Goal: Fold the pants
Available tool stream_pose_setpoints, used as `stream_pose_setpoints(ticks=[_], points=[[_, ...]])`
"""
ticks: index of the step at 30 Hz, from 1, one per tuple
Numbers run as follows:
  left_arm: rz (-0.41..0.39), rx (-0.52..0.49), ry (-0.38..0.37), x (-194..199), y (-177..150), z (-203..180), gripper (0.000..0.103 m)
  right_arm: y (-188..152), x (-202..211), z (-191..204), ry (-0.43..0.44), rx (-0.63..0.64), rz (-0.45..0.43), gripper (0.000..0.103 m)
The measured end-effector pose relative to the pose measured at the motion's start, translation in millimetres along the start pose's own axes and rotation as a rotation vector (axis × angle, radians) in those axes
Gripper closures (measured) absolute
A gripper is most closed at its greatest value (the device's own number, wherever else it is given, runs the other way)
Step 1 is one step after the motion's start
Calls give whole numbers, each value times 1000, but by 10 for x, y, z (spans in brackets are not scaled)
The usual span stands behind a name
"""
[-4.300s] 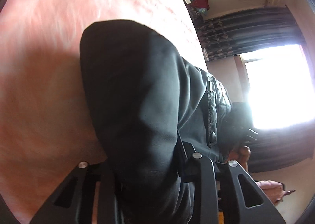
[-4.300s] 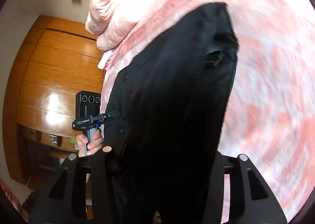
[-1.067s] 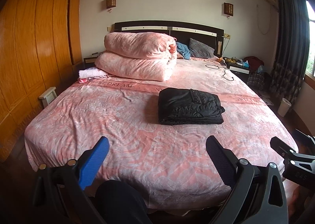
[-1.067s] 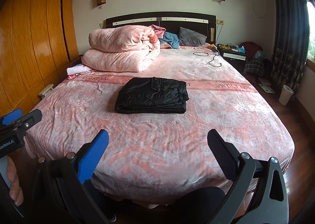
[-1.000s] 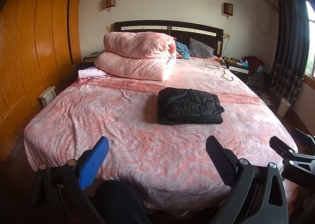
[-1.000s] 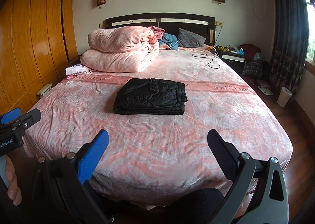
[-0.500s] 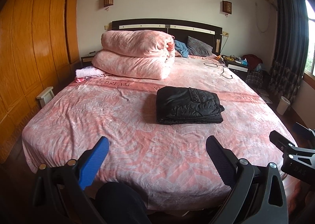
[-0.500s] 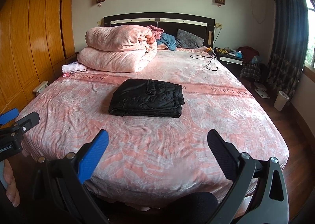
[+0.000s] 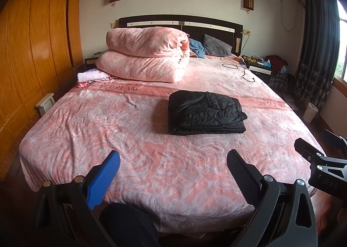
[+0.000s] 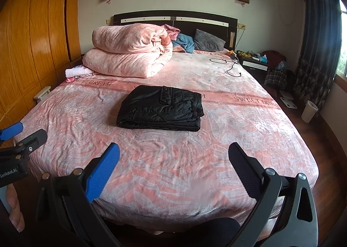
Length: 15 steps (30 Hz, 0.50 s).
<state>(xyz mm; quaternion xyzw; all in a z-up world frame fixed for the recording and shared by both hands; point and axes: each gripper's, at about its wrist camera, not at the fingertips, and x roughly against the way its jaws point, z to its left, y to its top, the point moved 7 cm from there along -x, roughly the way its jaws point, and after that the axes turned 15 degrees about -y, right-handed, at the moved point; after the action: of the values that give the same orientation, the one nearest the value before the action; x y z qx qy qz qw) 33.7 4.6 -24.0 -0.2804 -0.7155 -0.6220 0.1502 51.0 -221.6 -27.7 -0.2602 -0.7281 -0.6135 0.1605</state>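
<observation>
On pink bed (image 9: 151,160), black pants (image 9: 206,114) folded compact; left gripper (image 9: 173,171) and right gripper (image 10: 173,166) spread wide, empty, best kept clear.

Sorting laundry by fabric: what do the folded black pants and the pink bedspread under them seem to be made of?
The black pants look like a quilted synthetic shell, perhaps nylon: slight sheen, stitched puffy channels, thick folded layers. The pink bedspread looks like plush fleece or velvety polyester: matte, fuzzy nap with soft shallow creases. Neither is certain from the look alone.
</observation>
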Motion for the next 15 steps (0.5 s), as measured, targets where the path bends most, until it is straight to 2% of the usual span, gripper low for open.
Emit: stream_pose_setpoints(ticks=[15], points=[[9,-3,-10,-63,0,18,4,37,-52,40,1,8,-3,3]])
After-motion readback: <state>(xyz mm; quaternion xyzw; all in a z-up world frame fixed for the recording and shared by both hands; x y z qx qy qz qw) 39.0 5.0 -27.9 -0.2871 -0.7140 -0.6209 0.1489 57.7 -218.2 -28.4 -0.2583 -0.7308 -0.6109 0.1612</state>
